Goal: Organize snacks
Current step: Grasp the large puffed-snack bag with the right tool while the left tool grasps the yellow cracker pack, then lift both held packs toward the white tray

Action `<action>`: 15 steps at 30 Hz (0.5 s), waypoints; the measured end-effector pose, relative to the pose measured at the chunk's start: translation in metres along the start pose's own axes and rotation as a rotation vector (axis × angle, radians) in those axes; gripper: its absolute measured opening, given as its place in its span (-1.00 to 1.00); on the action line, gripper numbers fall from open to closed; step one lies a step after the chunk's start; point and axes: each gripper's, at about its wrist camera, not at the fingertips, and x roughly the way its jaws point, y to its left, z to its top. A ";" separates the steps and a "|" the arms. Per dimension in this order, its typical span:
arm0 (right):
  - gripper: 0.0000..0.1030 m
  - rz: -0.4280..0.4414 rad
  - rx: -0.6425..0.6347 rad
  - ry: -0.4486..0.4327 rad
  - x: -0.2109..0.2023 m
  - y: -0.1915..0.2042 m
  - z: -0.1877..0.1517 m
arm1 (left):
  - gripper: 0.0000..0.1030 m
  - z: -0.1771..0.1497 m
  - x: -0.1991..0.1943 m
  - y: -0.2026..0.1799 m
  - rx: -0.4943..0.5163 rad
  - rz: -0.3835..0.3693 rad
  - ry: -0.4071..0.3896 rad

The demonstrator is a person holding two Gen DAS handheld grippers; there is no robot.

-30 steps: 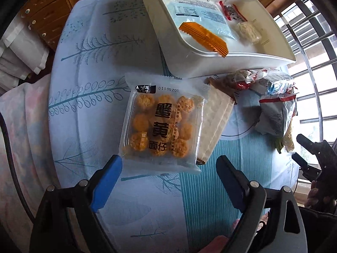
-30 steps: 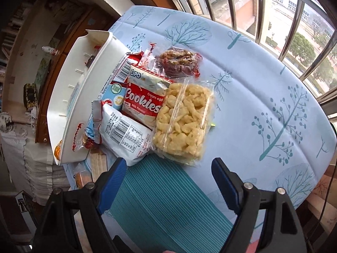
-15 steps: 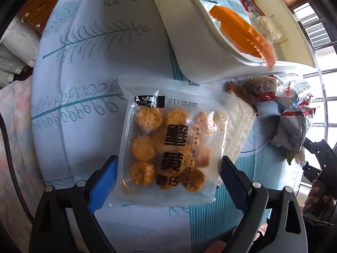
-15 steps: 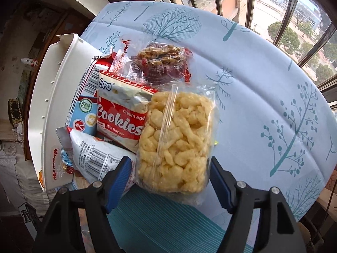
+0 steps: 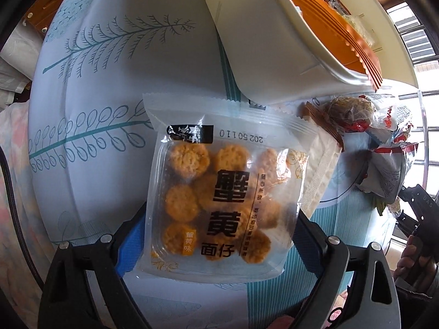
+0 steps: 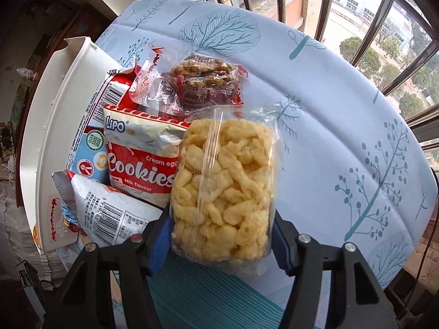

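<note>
Both tongs have descended. The left gripper (image 5: 216,235) straddles the clear packet of round orange crackers (image 5: 219,197), jaws released. The right gripper (image 6: 222,240) has just been closing around the transparent bag of yellow puffs (image 6: 223,192); whether it grips yet cannot be told. Both pickups are imminent.

A table under a pale blue tablecloth (image 6: 343,104) printed with teal trees and leafy sprigs stands beside a barred window (image 6: 384,27). Daylight comes through it, and trees and buildings show outside. A wooden chest of drawers (image 5: 49,13) with round knobs sits past the table's far corner; a floral fabric (image 5: 13,192) lies alongside.
</note>
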 end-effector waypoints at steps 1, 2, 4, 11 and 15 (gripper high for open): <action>0.16 -0.003 -0.001 -0.001 0.000 0.000 0.000 | 0.70 0.000 0.000 0.000 0.001 0.000 0.004; 0.16 -0.002 0.004 0.000 -0.001 -0.001 0.000 | 0.69 0.001 -0.001 0.002 -0.001 -0.004 0.009; 0.16 -0.002 0.020 0.007 -0.002 -0.003 -0.002 | 0.62 0.001 -0.002 0.007 -0.014 -0.015 0.020; 0.14 0.007 0.028 0.004 -0.011 -0.005 -0.007 | 0.56 -0.010 -0.003 0.012 -0.024 -0.007 0.054; 0.14 0.020 0.029 -0.019 -0.022 -0.006 -0.009 | 0.56 -0.019 -0.007 0.012 -0.025 -0.003 0.065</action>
